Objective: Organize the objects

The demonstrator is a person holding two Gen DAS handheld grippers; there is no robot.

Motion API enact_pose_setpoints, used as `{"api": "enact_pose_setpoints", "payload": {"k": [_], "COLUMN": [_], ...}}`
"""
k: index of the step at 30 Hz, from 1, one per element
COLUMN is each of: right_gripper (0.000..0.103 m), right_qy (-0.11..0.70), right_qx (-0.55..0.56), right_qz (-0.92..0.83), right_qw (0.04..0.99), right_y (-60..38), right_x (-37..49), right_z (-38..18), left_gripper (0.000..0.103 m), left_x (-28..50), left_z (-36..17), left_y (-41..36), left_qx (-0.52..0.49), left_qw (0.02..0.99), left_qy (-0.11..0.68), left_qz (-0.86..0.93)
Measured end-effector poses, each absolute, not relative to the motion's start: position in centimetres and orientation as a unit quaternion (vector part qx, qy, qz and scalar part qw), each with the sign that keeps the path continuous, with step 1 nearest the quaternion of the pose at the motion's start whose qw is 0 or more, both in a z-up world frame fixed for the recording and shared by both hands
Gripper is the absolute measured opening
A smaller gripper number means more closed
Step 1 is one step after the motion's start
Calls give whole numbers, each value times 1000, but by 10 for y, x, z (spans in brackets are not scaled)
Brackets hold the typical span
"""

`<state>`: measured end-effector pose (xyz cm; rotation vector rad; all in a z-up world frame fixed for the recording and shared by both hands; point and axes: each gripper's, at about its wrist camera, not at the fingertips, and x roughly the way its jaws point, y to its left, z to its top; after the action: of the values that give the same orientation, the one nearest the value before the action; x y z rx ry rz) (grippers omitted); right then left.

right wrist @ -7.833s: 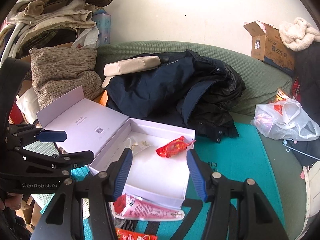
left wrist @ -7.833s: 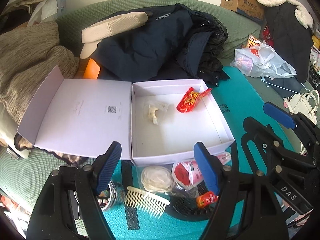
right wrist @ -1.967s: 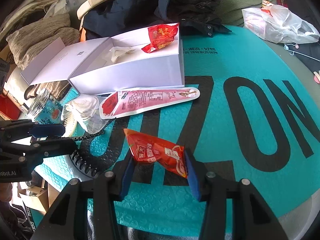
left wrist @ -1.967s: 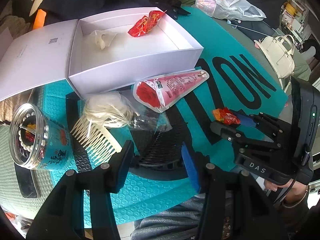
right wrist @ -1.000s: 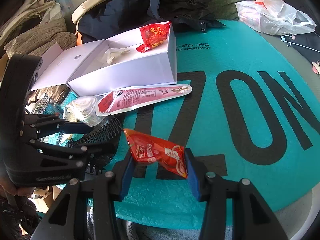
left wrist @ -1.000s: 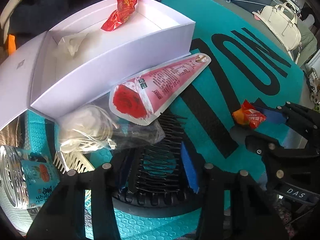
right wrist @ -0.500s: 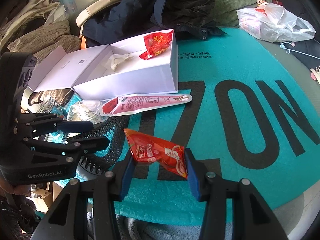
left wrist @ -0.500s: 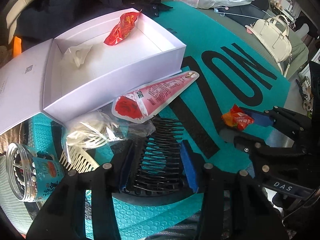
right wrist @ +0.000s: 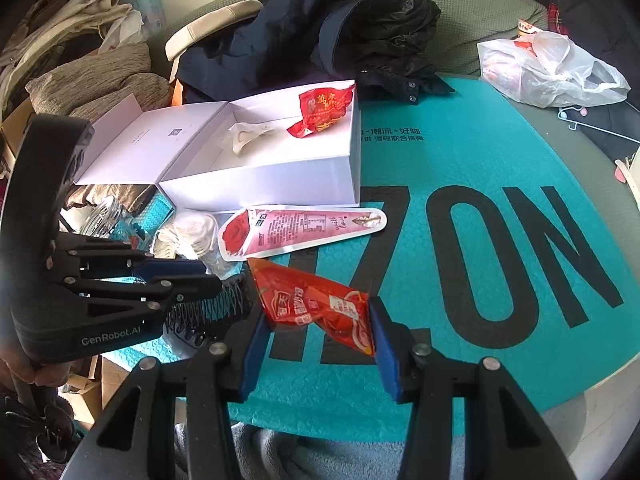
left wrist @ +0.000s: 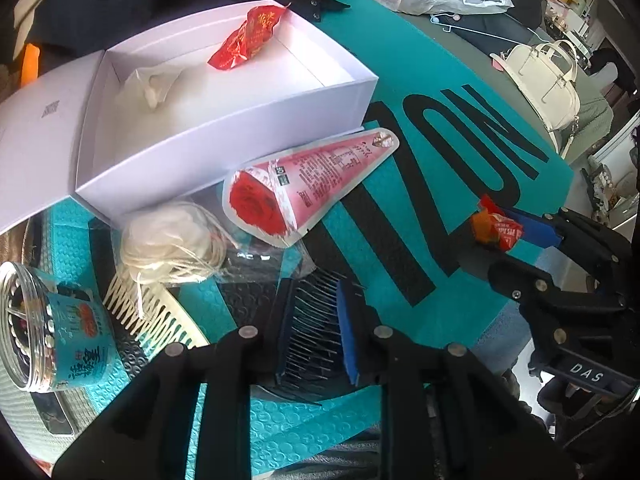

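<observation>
Since the wide starting view of the sofa you've brought both grippers down over the teal mat (right wrist: 480, 168), and your left gripper (left wrist: 314, 328), whose jaws stood wide apart then, has closed its blue pads on the black comb (left wrist: 312, 332). Your right gripper (right wrist: 316, 320), empty at the start, now clamps the orange-red sachet (right wrist: 316, 306), raised a little off the mat compared with a second ago

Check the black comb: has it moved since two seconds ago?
Yes. The black comb lay flat beside the cream comb; now the left gripper is shut on it, tilted off the teal mat.
</observation>
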<state>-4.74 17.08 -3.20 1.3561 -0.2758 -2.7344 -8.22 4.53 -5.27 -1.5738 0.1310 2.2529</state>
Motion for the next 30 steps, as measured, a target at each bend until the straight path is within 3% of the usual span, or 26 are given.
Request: {"api": "enact_pose_setpoints", "payload": {"k": [2,4,19,21,22,23,30], "right_gripper": [48,48,48,48,48,48,48], "right_qy": [-92,-95,-91,-91,-90,-90,-90], "right_qx": [445,448,466,469,470,471,471], "right_qz": [-890,-888,-879,-878,-877,-877,-877], "right_qw": [38,39,42,40,40,39,36], "right_y": [171,170,164,164,164,164,166], "right_x": [-47,-47,-54,-54,-54,-54,-55], "right_z": [-34,-36,-46,-48,-49,-49,-48], "left_gripper": [53,64,68,60,47,44,44], "left_x": [-81,-77,-83,-80,-78,-78,-78], "left_z": [-54,-54,-83,-84,-83,-82,-76], "left_y": [41,38,50,55,57,58,59], "left_qx": [-564,-554,-575,-558,-547,-543,-545], "left_qw": [188,191,197,199,198,199,203], "left_qy": [41,36,101,122,133,134,116], "left_qz": [803,809,788,796,802,805,805]}}
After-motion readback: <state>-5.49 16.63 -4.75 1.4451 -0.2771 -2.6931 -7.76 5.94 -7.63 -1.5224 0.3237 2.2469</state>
